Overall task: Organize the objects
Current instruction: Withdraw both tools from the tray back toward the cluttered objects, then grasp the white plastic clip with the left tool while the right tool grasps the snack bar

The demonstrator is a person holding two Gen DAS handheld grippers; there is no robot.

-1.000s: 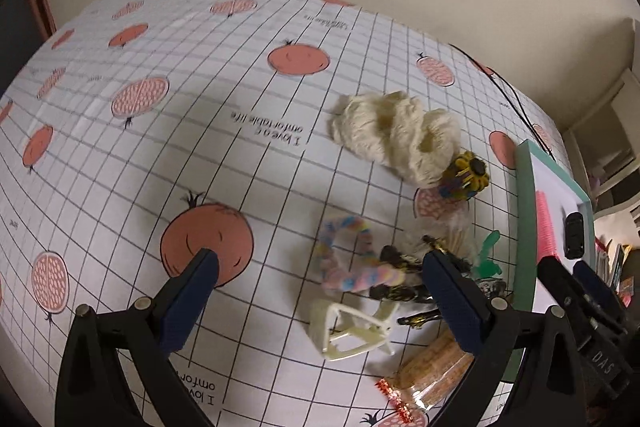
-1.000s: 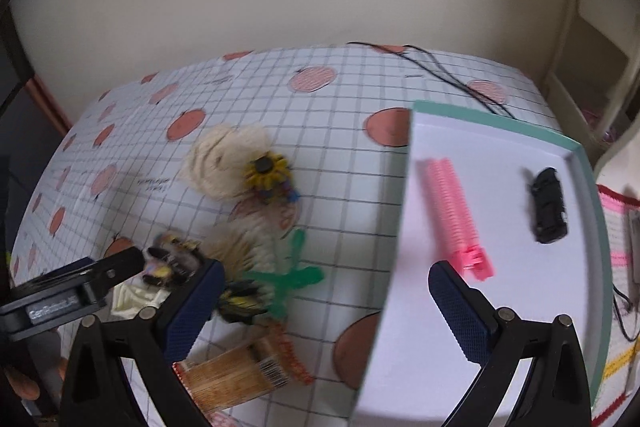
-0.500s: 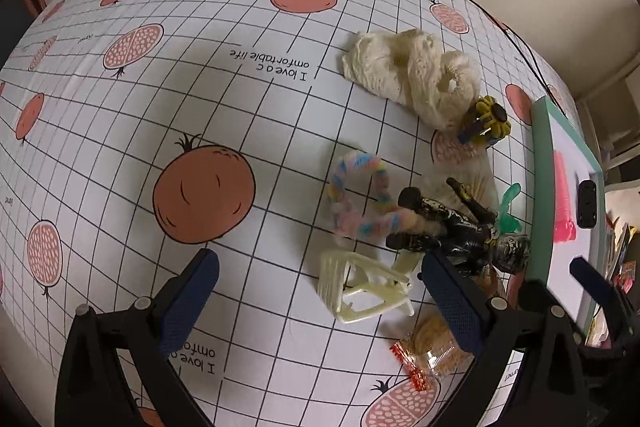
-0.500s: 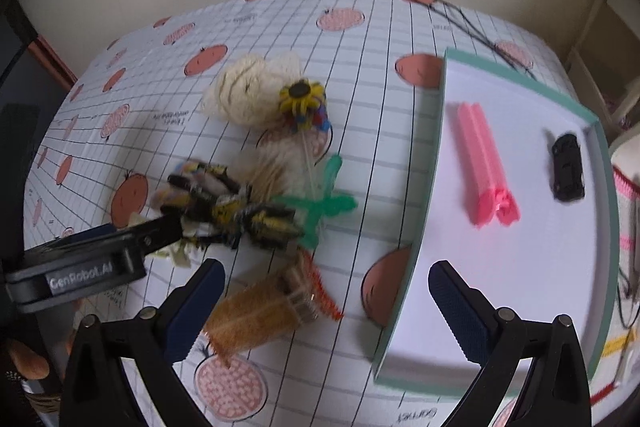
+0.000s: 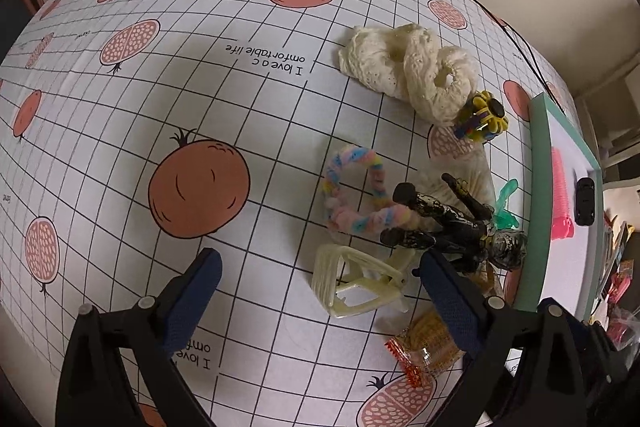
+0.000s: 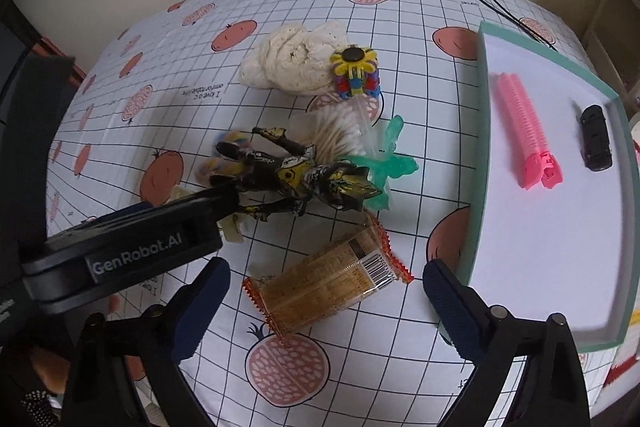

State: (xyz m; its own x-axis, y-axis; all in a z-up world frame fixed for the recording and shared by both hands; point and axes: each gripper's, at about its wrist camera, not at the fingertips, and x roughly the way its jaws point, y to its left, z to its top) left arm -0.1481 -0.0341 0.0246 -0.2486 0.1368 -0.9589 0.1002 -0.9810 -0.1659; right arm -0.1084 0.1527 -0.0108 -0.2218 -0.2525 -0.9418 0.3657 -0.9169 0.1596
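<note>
2 things are already lying in the tray [image 6: 484, 131] at the right of the surface [image 5: 240, 131] — a pink ridged clip [image 6: 528, 135] and a small black toy car [image 6: 596, 137] — while the rest of the clutter is sitting in a loose heap just beside the tray's green rim. The right hand-held gripper [image 6: 326, 293] is hanging released over the heap; its jaws have just been closing a little, with nothing pressed between them, and the orange snack packet [image 6: 328, 287] is lying flat on the surface just ahead of the gap. The left hand-held gripper [image 5: 318, 281] is likewise standing released, empty, with the cream plastic clip [image 5: 358, 285] just ahead of its jaws. The packet is looking like the nearest candidate: light, crinkly and slick-wrapped, with contents that may crumble, so I would be taking it across its narrow width near the middle, gently. The black-and-yellow toy figure [image 6: 296, 179] is looking stiff but spindly — its torso is a safer hold than the thin limbs, which are crossing the pastel fuzzy loop [image 5: 356, 195] and could be dragging it along. The cream knitted cloth [image 6: 292, 61] is soft and will be bunching in any grip; the sunflower block toy [image 6: 354, 71] touching it is rigid and compact. The bag of cotton swabs [image 6: 340, 135] and the green plastic piece [image 6: 384, 163] are partly tucked under the figure.
</note>
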